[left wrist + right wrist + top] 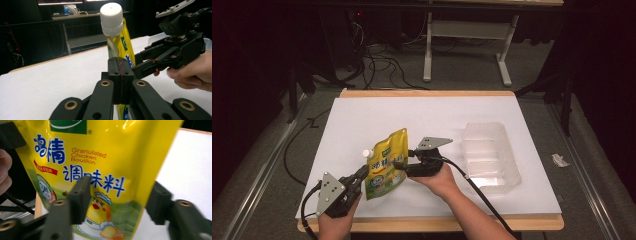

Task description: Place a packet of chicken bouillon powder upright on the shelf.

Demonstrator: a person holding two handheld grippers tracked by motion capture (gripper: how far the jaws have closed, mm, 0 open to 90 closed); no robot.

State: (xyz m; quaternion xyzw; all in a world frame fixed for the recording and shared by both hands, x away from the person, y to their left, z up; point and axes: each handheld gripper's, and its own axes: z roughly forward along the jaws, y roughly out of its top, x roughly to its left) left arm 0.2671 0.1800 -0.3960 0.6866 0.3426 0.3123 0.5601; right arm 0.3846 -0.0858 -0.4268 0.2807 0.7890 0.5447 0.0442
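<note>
We see a yellow pouch (387, 165) of granulated chicken bouillon held upright above the near left part of the worktop (437, 115), its white screw cap (366, 153) at the upper left corner. In the left gripper view the cap (111, 18) stands at the top of the pouch (122, 42), directly above the jaws. In the right gripper view the printed face of the pouch (100, 165) lies squarely in front of the camera.

The left tool (358, 179), in the left hand (334, 225) at the near left edge, is fully closed on the pouch. In the left gripper view the left tool (121, 75) shows its two pads pressed together with the pouch's edge seam clamped between them, just below the cap.

The right tool (401, 162), in the right hand (439, 180), meets the pouch from the right. In the right gripper view the right tool (117, 200) stands about half open. One jaw lies in front of the printed face and the other sits just off the pouch's right edge, so the lower right part of the pouch is between them. We see a gap at that edge; the pads do not press on the pouch.

A clear plastic tray (489, 155) lies on the right part of the worktop, well apart from the pouch. The worktop has a white surface with a wooden rim.
</note>
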